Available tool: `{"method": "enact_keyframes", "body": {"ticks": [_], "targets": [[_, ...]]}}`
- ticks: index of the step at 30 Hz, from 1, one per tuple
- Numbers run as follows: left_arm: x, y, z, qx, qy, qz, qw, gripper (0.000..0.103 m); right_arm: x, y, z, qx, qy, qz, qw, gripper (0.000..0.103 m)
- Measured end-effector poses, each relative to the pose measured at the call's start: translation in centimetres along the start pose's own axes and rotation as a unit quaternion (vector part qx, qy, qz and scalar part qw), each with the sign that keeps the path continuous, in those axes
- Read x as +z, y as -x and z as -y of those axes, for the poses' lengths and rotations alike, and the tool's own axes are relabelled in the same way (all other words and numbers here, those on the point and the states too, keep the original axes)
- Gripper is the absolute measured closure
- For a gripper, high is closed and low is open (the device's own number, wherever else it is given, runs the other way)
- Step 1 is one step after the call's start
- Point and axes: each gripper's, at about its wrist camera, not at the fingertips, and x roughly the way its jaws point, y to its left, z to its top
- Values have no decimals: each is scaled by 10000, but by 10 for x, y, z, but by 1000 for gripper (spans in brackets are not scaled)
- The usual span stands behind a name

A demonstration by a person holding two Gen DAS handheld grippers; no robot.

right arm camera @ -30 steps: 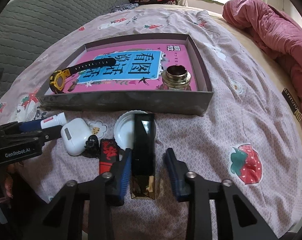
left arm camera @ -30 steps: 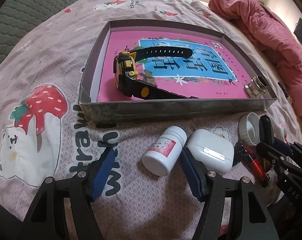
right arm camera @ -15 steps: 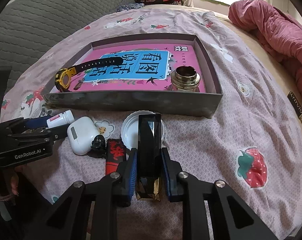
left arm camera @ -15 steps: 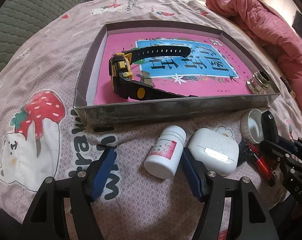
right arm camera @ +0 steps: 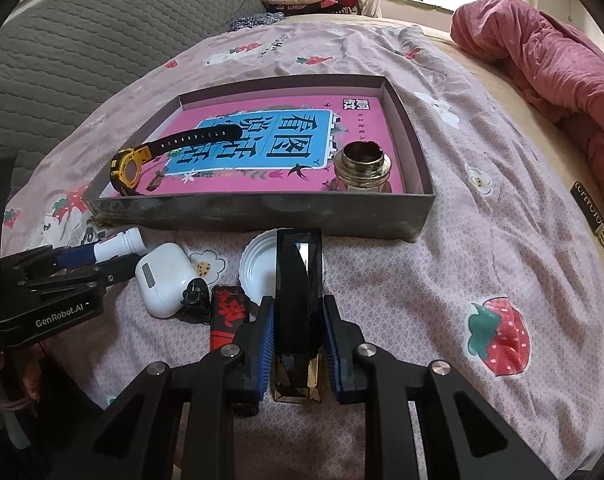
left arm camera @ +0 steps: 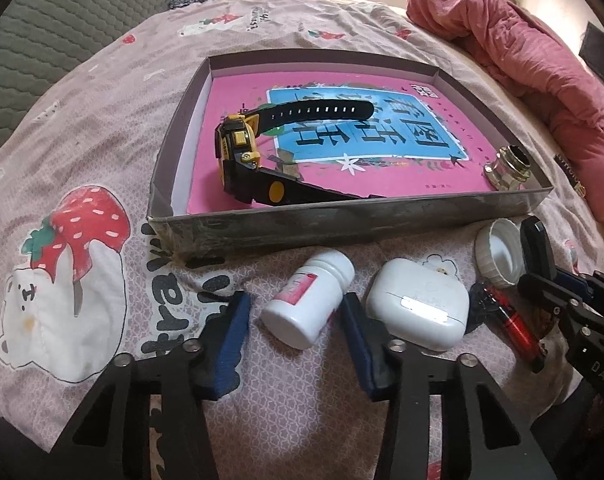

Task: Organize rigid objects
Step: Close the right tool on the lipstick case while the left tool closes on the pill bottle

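Left hand-held gripper (left arm camera: pixel 292 320) closing around white bottle (left arm camera: pixel 307 300), narrower than before.

Both wrist views close, angled down over bed; share grey tray (left arm camera: pixel 341 224) (right arm camera: pixel 262 216), left view further left.

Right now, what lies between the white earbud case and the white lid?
A red lighter with a small black clip by its top lies between earbud case and lid; right wrist view shows it.

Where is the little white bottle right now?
The white bottle lies on the bedsheet before the tray, left of the white earbud case, between the closing left gripper fingers.
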Motion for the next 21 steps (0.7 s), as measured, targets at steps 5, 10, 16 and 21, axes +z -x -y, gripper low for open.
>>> {"method": "enact_keyframes", "body": {"ticks": [5, 10, 16, 21], "targets": [[0, 3, 0, -77, -25, -3, 10000, 65, 0, 0, 0, 17, -12, -3, 10000, 80], [-1, 7, -6, -275, 102, 10, 9996, 66, 0, 1, 1, 53, -50, 29, 10000, 80], [-2, 18, -9, -573, 284, 97, 9979, 66, 1, 6, 1, 135, -46, 118, 9998, 80], [-3, 28, -7, -639, 237, 209, 9975, 66, 1, 10, 1, 202, -48, 165, 9996, 80]]}}
